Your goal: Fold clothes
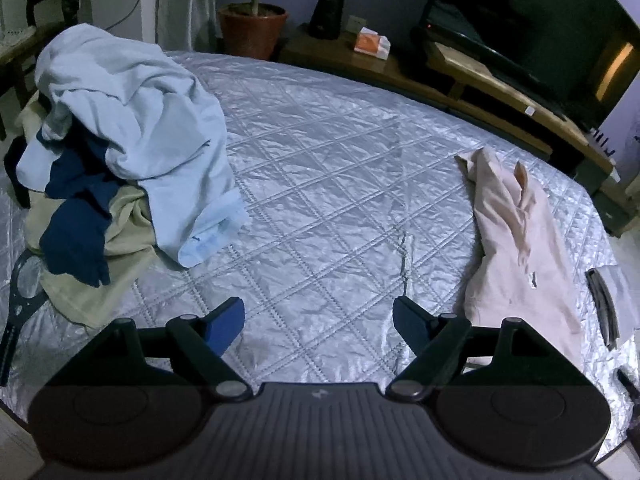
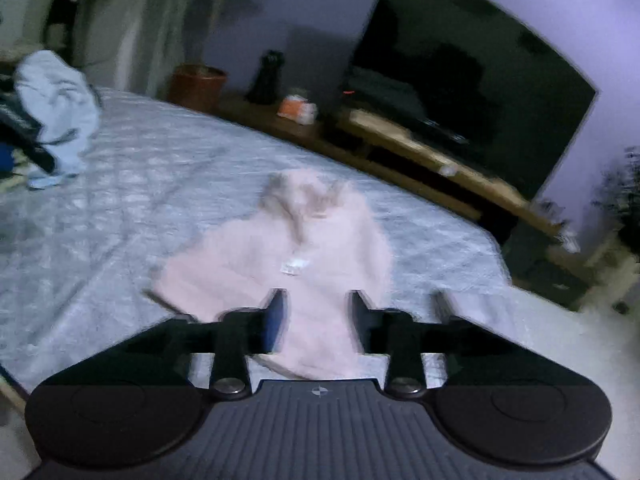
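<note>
Left gripper (image 1: 319, 322): jaws spread wide, nothing between them, held above bare quilt. We are carrying no cloth here.

Right gripper (image 2: 318, 308): jaws apart, less widely than the left, empty. It hangs over the near hem of the pink garment (image 2: 288, 248); whether a fingertip touches the fabric we cannot tell, since this view is smeared by motion blur.

Pink garment, left view (image 1: 516, 248): lies to our right on the silver quilted bedspread (image 1: 320, 168), bunched lengthwise, its collar end rucked up, a small white tag showing. Not yet flat.

Laundry pile (image 1: 120, 128): light blue top over navy and pale green pieces, well apart from the pink one, at the far left of the bed.

Step in hand, as we judge it: the pink garment is the chosen item, and we are between grasps, at the spreading or first-fold stage. The next move likely calls for both tools to close on two corners of its near edge and draw it flat toward the bed's open centre.

Hidden or doubtful: the garment's sleeves and type; its near edge behind the tool bodies; the dark strip at the bed's right edge (image 1: 604, 308), unidentified.

Background: television (image 1: 540, 32), plant pot (image 1: 252, 28).
</note>
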`<control>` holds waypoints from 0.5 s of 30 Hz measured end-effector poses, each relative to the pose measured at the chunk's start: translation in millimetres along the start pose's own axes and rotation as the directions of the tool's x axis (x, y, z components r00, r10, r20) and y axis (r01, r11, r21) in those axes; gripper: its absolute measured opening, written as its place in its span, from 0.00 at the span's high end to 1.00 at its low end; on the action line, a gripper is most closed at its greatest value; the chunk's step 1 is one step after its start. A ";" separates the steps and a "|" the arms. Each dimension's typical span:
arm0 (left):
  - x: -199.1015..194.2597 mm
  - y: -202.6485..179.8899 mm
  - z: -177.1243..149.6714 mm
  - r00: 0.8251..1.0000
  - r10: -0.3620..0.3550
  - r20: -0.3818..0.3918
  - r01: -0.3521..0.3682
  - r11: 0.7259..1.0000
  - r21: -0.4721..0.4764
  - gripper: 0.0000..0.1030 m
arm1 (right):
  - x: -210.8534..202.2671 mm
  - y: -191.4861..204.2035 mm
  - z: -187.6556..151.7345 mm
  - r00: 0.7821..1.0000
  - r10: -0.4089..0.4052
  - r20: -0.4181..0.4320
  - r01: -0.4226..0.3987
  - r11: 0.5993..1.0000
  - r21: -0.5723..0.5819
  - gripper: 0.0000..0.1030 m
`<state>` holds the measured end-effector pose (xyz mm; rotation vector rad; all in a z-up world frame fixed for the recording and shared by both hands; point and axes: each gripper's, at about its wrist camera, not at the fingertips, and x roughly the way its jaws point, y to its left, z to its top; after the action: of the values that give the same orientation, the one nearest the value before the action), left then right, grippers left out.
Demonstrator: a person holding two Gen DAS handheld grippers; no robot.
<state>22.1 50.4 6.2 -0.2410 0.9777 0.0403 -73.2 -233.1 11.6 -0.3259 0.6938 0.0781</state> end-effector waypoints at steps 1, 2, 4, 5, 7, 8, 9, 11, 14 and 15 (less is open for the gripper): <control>0.2 -1.0 -0.1 1.000 0.002 0.002 -0.002 1.000 0.006 0.26 | 7.7 11.4 1.9 0.999 0.031 -0.006 -0.031 0.999 -0.021 0.29; 0.0 -1.6 -0.1 1.000 0.005 0.006 -0.005 1.000 0.011 0.27 | 17.9 27.6 4.4 0.998 0.064 -0.013 -0.064 0.997 -0.052 0.30; 0.4 -0.2 1.2 1.000 0.020 0.014 -0.020 1.000 0.014 0.27 | 41.2 61.3 9.2 0.995 0.097 -0.026 -0.100 0.985 -0.142 0.30; 0.8 1.2 2.1 0.999 0.028 0.016 -0.028 1.000 0.013 0.26 | 53.5 73.4 10.6 0.994 0.105 -0.036 -0.110 0.980 -0.168 0.30; 2.0 5.6 4.8 0.999 0.038 0.014 -0.038 0.999 -0.006 0.25 | 77.1 89.6 13.2 0.992 0.114 -0.059 -0.123 0.976 -0.179 0.30; 2.7 8.4 6.4 0.999 0.040 0.010 -0.040 0.999 -0.020 0.25 | 89.2 94.1 14.9 0.990 0.116 -0.077 -0.127 0.978 -0.164 0.30; 3.1 11.2 7.8 0.999 0.038 0.008 -0.038 0.999 -0.033 0.25 | 101.4 95.9 16.8 0.988 0.116 -0.100 -0.129 0.983 -0.134 0.30; 3.8 14.5 9.2 0.999 0.040 0.005 -0.040 0.998 -0.047 0.25 | 126.6 98.3 17.8 0.983 0.101 -0.156 -0.115 0.990 -0.087 0.30; 5.2 16.9 9.6 0.999 0.046 0.002 -0.046 0.998 -0.050 0.24 | 137.7 92.3 16.0 0.981 0.113 -0.156 -0.115 0.993 -0.008 0.55; 5.9 17.2 9.4 0.999 0.049 0.000 -0.049 0.998 -0.049 0.24 | 138.5 90.6 17.6 0.981 0.111 -0.159 -0.110 0.994 0.012 0.81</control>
<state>30.7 68.8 3.1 -0.2625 0.9826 0.1092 28.0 -146.8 -88.6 -0.2926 0.8708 0.1580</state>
